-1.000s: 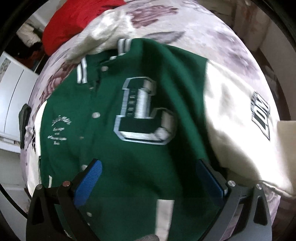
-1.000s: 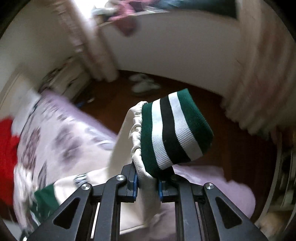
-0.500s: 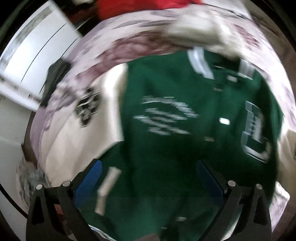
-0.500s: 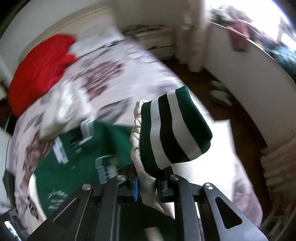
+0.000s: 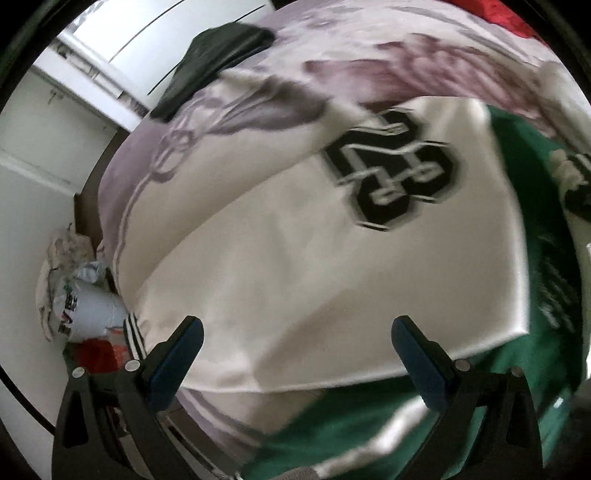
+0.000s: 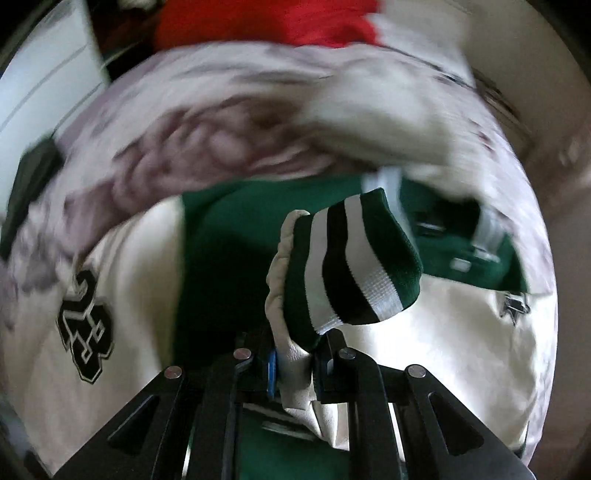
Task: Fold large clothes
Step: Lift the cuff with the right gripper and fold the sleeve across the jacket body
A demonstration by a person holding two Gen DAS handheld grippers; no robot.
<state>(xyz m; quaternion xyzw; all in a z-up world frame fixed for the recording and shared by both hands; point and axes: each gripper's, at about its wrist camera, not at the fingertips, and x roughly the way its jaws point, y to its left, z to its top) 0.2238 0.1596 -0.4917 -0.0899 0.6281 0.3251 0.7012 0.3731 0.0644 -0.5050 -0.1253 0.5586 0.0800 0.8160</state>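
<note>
A green varsity jacket (image 6: 236,236) with cream sleeves lies spread on a floral bedspread (image 5: 332,48). In the left wrist view my left gripper (image 5: 295,354) is open and empty, hovering over the cream sleeve (image 5: 295,266) that bears a black number patch (image 5: 391,173). The green body (image 5: 532,258) lies to its right. My right gripper (image 6: 295,363) is shut on the other cream sleeve just below its green, white and black striped cuff (image 6: 351,266), holding it up over the jacket front. The numbered sleeve (image 6: 85,321) lies at the left of that view.
A red item (image 6: 266,22) lies at the head of the bed. A dark garment (image 5: 218,55) lies near the bed's far edge beside a white cabinet (image 5: 44,122). A bag with clutter (image 5: 81,302) sits on the floor at left.
My left gripper has swung left from the jacket's green front to over the numbered cream sleeve. My right gripper has carried the held cuff in from beside the bed to over the jacket.
</note>
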